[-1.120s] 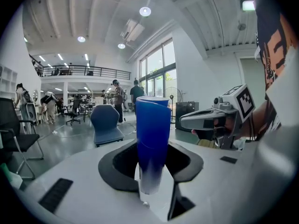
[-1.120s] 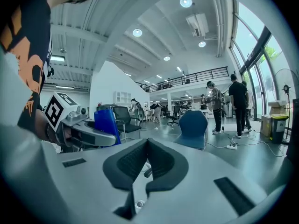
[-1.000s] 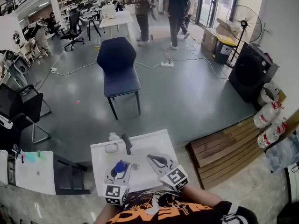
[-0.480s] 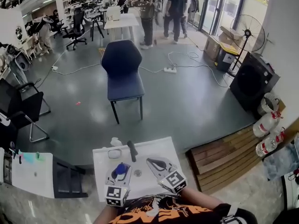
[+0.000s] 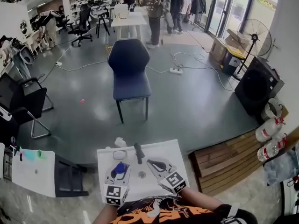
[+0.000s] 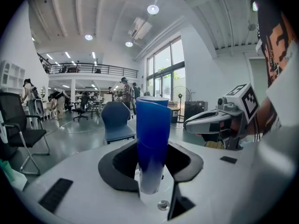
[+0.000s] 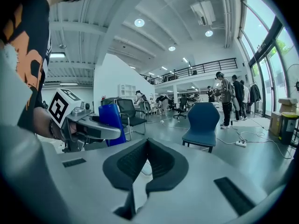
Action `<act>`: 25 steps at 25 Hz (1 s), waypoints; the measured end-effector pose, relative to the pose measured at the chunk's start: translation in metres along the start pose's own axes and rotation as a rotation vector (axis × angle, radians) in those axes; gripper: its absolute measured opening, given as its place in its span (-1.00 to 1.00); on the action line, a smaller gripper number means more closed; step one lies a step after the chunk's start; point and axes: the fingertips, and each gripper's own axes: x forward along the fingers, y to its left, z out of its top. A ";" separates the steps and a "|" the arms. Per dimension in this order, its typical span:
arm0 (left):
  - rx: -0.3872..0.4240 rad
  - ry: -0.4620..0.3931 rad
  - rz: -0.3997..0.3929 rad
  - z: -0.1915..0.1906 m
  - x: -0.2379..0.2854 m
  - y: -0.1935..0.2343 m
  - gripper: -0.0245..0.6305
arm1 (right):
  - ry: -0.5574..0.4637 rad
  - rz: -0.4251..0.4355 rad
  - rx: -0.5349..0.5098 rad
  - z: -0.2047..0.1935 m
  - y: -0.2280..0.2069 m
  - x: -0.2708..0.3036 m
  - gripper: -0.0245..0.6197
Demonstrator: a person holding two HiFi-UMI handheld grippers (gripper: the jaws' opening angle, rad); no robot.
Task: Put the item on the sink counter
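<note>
A tall blue cup (image 6: pixel 153 139) stands upright between the pads of my left gripper (image 6: pixel 152 164), which is shut on it. In the head view the blue cup (image 5: pixel 120 167) and left gripper (image 5: pixel 118 171) hang over the left part of the white sink counter (image 5: pixel 161 148). My right gripper (image 7: pixel 145 148) has its jaws meeting at the tips with nothing between them. It sits over the counter's right part, right gripper (image 5: pixel 155 163) beside the left one. From the right gripper view the blue cup (image 7: pixel 112 122) shows at the left.
On the counter are a dark faucet (image 5: pixel 138 152), a drain (image 5: pixel 142 174), a white dish (image 5: pixel 119 155) and a small white bottle (image 5: pixel 120 142). A blue chair (image 5: pixel 130 69) stands on the grey floor beyond. A wooden pallet (image 5: pixel 224 155) lies to the right; people stand far back.
The head view has shifted, so the chair and counter sit a little lower and further right in the picture. Both grippers keep their places over the counter, the cup still held.
</note>
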 end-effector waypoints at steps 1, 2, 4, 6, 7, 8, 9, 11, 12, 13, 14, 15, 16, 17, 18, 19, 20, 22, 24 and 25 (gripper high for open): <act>-0.001 0.001 0.005 -0.001 0.001 0.005 -0.42 | 0.005 0.002 0.001 -0.003 -0.001 0.005 -0.88; -0.001 0.003 0.010 -0.002 0.002 0.009 -0.42 | 0.012 0.003 0.001 -0.006 -0.002 0.009 -0.88; 0.002 0.006 0.017 -0.002 0.006 0.018 -0.42 | 0.028 0.008 -0.004 -0.010 -0.005 0.019 -0.88; 0.007 0.011 0.019 -0.005 0.009 0.027 -0.42 | 0.041 0.017 -0.005 -0.013 -0.004 0.028 -0.88; 0.009 0.015 0.021 -0.007 0.010 0.031 -0.42 | 0.047 0.022 -0.004 -0.014 -0.002 0.033 -0.88; 0.011 0.018 0.022 -0.010 0.011 0.035 -0.42 | 0.051 0.025 0.000 -0.016 -0.001 0.038 -0.88; 0.012 0.020 0.024 -0.012 0.013 0.039 -0.42 | 0.052 0.028 0.005 -0.017 0.000 0.043 -0.88; 0.012 0.018 0.029 -0.015 0.016 0.049 -0.42 | 0.049 0.030 0.013 -0.015 0.000 0.053 -0.88; 0.011 0.017 0.032 -0.016 0.018 0.054 -0.42 | 0.048 0.030 0.014 -0.013 0.000 0.058 -0.88; 0.011 0.017 0.035 -0.016 0.019 0.058 -0.42 | 0.048 0.032 0.013 -0.011 0.001 0.064 -0.88; 0.013 0.018 0.038 -0.017 0.020 0.064 -0.42 | 0.049 0.034 0.011 -0.010 0.001 0.069 -0.88; 0.015 0.019 0.043 -0.019 0.022 0.070 -0.42 | 0.050 0.037 0.009 -0.010 0.002 0.076 -0.88; 0.017 0.019 0.050 -0.021 0.024 0.078 -0.42 | 0.051 0.039 0.007 -0.011 0.002 0.084 -0.88; 0.020 0.020 0.059 -0.022 0.026 0.087 -0.42 | 0.054 0.042 0.007 -0.012 0.003 0.092 -0.88; 0.021 0.023 0.068 -0.024 0.027 0.095 -0.42 | 0.059 0.047 0.008 -0.012 0.004 0.099 -0.88; 0.021 0.028 0.077 -0.027 0.028 0.102 -0.42 | 0.067 0.054 0.010 -0.013 0.007 0.105 -0.88; 0.020 0.034 0.084 -0.030 0.028 0.108 -0.42 | 0.077 0.060 0.011 -0.015 0.009 0.110 -0.88; 0.017 0.040 0.093 -0.036 0.032 0.120 -0.42 | 0.094 0.068 0.004 -0.018 0.013 0.121 -0.88; 0.010 0.045 0.104 -0.041 0.034 0.133 -0.42 | 0.110 0.079 -0.004 -0.022 0.017 0.134 -0.88; 0.006 0.049 0.110 -0.044 0.033 0.139 -0.42 | 0.119 0.087 -0.006 -0.024 0.020 0.140 -0.88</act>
